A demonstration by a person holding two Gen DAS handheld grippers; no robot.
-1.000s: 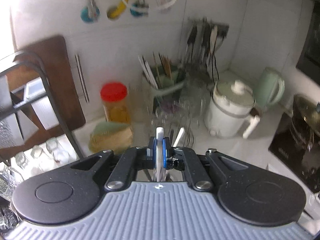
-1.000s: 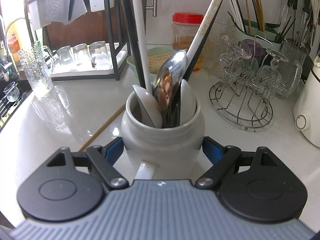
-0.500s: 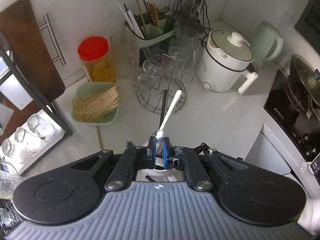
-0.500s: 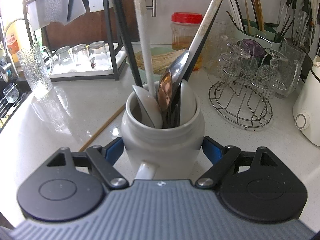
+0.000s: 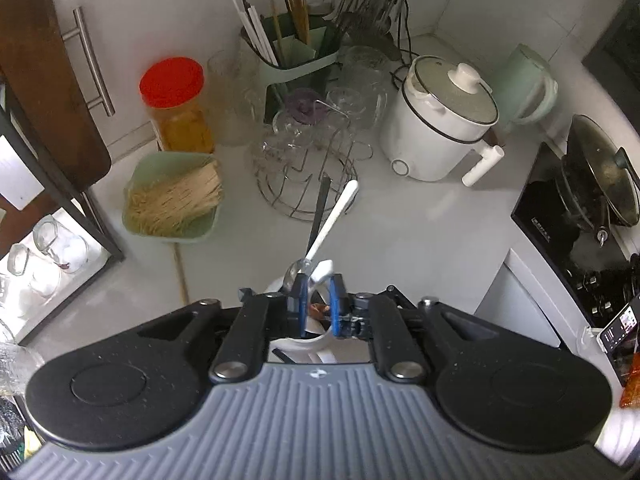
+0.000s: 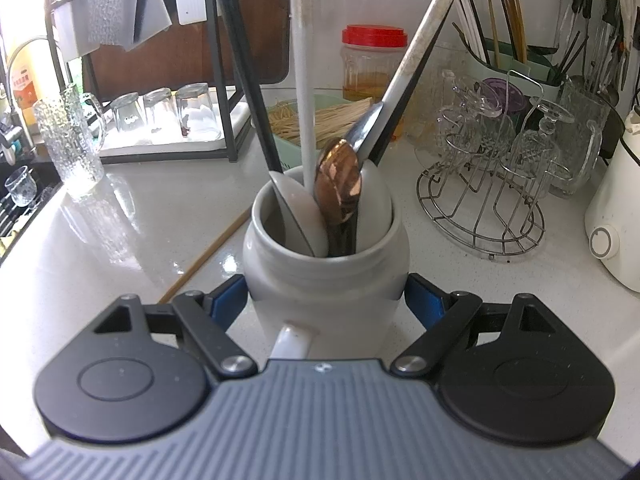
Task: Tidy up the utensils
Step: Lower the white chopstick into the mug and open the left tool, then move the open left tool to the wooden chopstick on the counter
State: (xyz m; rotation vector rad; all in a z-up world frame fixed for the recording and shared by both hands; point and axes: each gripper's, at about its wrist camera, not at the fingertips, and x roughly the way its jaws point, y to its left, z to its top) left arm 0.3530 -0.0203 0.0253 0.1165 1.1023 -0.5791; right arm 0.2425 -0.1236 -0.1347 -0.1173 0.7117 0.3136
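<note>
My right gripper [image 6: 326,298] is shut on a white ceramic jar [image 6: 324,276] that stands on the counter, one pad on each side. In the jar are a metal spoon [image 6: 338,184], white spoon bowls, black handles and a white handle [image 6: 424,40] that leans right. An upright white handle [image 6: 302,80] also stands in it. My left gripper [image 5: 317,300] hovers over the jar's rim [image 5: 304,344], pointing steeply down. Its jaws are opening, and the tip of the upright white handle [image 5: 322,270] stands between the blue pads with a gap on each side.
A loose chopstick [image 6: 208,256] lies on the counter left of the jar. Behind are a green dish of sticks [image 5: 172,200], a wire glass rack [image 5: 304,176], a red-lidded jar [image 5: 176,108] and a green utensil holder [image 5: 296,64]. A white cooker [image 5: 436,128] and a stove pan [image 5: 600,184] stand to the right.
My left gripper has tipped downward over the jar and lowered the white-handled utensil into it; its pads have parted from the handle. The right gripper and jar have not moved.
</note>
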